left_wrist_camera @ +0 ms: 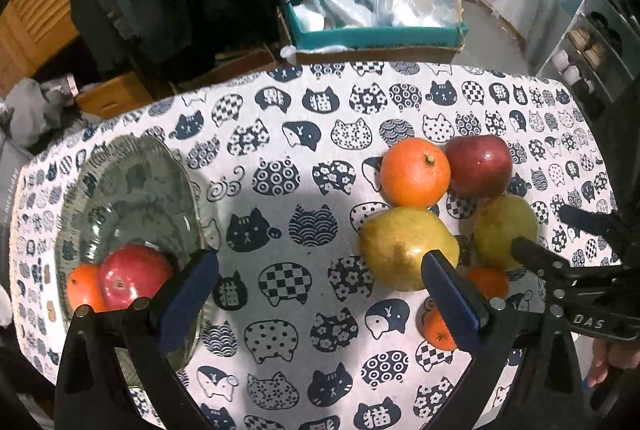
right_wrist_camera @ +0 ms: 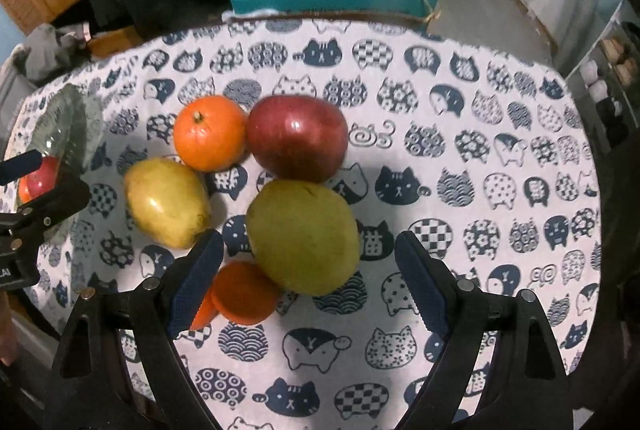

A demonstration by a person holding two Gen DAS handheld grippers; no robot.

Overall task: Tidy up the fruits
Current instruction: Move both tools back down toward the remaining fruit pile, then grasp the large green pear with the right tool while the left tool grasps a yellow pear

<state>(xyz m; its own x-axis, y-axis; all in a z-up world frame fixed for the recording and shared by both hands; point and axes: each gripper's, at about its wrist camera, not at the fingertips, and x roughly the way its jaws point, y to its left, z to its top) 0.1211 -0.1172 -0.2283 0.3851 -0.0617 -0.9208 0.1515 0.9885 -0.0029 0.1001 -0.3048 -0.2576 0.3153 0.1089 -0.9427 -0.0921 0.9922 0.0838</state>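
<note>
Two grippers hang over the cat-print tablecloth (right_wrist_camera: 500,102), both with fingers spread and nothing between the pads. Biggest target is the green pear (right_wrist_camera: 302,236), lying just ahead of the right gripper (right_wrist_camera: 310,284); I'd straddle its widest part and squeeze gently so it doesn't roll into the red apple (right_wrist_camera: 297,137). The left gripper (left_wrist_camera: 320,300) sits between the glass plate (left_wrist_camera: 132,190) and the pile. Small oranges (right_wrist_camera: 244,292) underneath are half hidden, so no exact count.

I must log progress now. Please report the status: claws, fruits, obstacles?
Left claw and right claw open, empty. Red apple and orange in glass bowl. Green pear before right claw. Path clear.
</note>
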